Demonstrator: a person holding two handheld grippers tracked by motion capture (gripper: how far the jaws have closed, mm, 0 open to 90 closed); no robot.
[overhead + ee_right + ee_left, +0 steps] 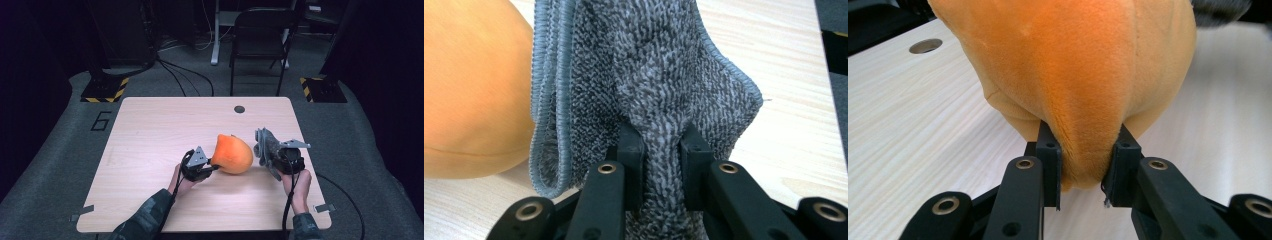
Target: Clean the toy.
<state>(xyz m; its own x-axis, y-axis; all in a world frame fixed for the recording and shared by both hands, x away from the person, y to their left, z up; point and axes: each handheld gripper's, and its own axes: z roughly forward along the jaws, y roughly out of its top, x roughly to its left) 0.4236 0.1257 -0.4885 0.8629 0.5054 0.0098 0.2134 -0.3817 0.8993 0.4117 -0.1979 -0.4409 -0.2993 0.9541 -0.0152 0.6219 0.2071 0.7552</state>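
An orange plush toy [232,154] lies on the wooden table [160,130], right of the middle. My left gripper [214,166] is at the toy's left edge, shut on a fold of its fabric; the left gripper view has the orange plush [1073,75] pinched between both pads, my left gripper [1082,172] squeezing it. A grey cloth [267,145] hangs folded to the right of the toy. My right gripper [274,161] is shut on that cloth; in the right gripper view the grey cloth [649,80] bunches between the jaws of my right gripper [662,167], beside the toy [474,85].
A round cable hole [239,109] sits near the table's far edge. A black chair [260,40] and a desk leg stand on the floor beyond. The table's right edge [312,165] runs close to my right hand.
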